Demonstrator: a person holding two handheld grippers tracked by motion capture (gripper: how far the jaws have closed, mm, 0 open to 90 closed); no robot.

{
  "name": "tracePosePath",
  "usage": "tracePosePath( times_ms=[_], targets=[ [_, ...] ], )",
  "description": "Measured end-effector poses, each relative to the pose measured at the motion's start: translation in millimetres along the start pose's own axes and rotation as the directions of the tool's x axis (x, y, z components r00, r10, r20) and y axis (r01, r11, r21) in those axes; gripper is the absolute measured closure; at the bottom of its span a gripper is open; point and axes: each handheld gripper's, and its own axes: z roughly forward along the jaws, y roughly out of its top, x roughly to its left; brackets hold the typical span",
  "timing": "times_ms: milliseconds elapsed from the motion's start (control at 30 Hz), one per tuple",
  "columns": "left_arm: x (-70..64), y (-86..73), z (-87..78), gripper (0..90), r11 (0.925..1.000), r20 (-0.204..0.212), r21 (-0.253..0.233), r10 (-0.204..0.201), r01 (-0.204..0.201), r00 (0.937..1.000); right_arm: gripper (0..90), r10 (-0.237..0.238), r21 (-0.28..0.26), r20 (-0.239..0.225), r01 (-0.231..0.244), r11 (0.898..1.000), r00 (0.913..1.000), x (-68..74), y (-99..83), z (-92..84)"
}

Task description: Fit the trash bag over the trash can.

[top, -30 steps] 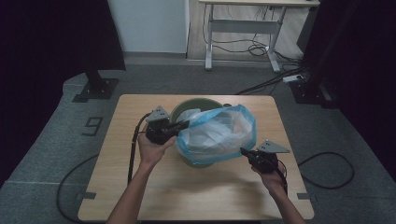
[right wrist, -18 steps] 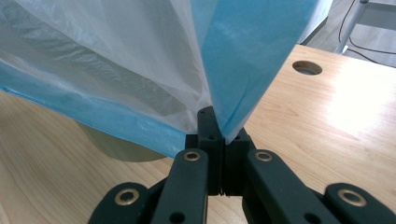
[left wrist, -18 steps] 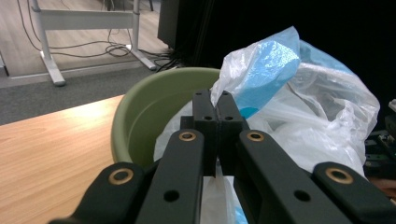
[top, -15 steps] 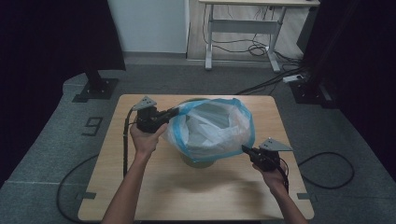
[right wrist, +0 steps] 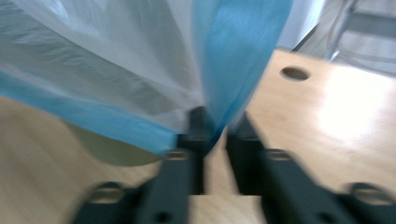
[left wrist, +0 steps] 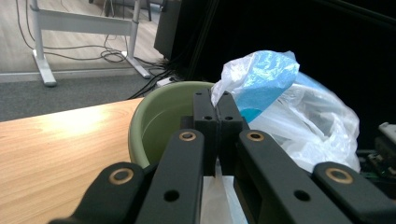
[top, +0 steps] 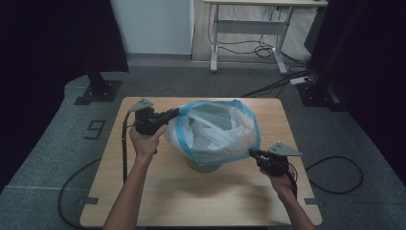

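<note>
I am lining the green bin (top: 203, 165) mid-worktop (top: 143, 201) with a blue-edged bag (top: 215, 129). My left gripper (top: 174, 113) pinches its rim tight; my right gripper (top: 253, 153), jaws just parting, has the rim loose between them. Next I should pull the rim down over the bin's edge.

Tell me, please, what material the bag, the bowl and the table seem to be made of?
Bag: thin plastic film, translucent white with blue rim; it crinkles and shines.
Bowl: likely plastic or glazed ceramic, smooth matte green.
Table: wood or wood laminate; pale grain shows.
</note>
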Motion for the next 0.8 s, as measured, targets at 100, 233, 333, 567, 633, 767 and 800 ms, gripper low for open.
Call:
tracePosePath(
  times_ms=[100, 233, 333, 567, 633, 767, 800],
  targets=[
    [-2.6, -2.5, -1.6, 89.5, 0.9998, -0.007, 0.003, 0.017, -0.017, 0.9998, 59.5, 0.017, -0.038, 0.023, -0.016, 0.999, 0.9996, -2.9, 0.2, -10.1],
    [-1.8, -6.3, -2.6, 89.5, 0.9999, -0.009, 0.008, 0.012, -0.012, 0.9999, 50.1, 0.038, -0.077, 0.069, -0.032, 0.997, 0.9969, -9.9, 3.4, -28.7],
    [-2.1, -7.9, -2.6, 89.6, 0.9999, -0.006, 0.008, 0.01, -0.01, 0.9999, 44.6, 0.042, -0.106, 0.115, -0.03, 0.994, 0.9925, -13.6, 10.3, -42.4],
    [-8.8, -12.5, 0.6, 89.5, 0.9998, 0.011, 0.013, 0.016, -0.016, 0.9998, 36.1, 0.032, -0.139, 0.1, -0.018, 0.99, 0.9945, -13.1, 39.7, -50.6],
    [-10.5, -13.0, 1.5, 89.5, 0.9996, 0.01, 0.017, 0.021, -0.021, 0.9997, 34.0, 0.017, -0.14, 0.08, -0.006, 0.99, 0.9967, -9.1, 48.3, -47.8],
    [-12.9, -13.9, 3.5, 89.5, 0.9992, 0.01, 0.027, 0.028, -0.029, 0.9995, 32.7, 0.011, -0.152, 0.047, -0.004, 0.988, 0.9988, -1.7, 63.0, -42.2],
    [-13.6, -14.3, 4.0, 89.5, 0.9991, 0.011, 0.029, 0.03, -0.03, 0.9995, 32.5, 0.011, -0.152, 0.041, -0.005, 0.988, 0.9991, -0.6, 65.3, -41.2]
  ],
)
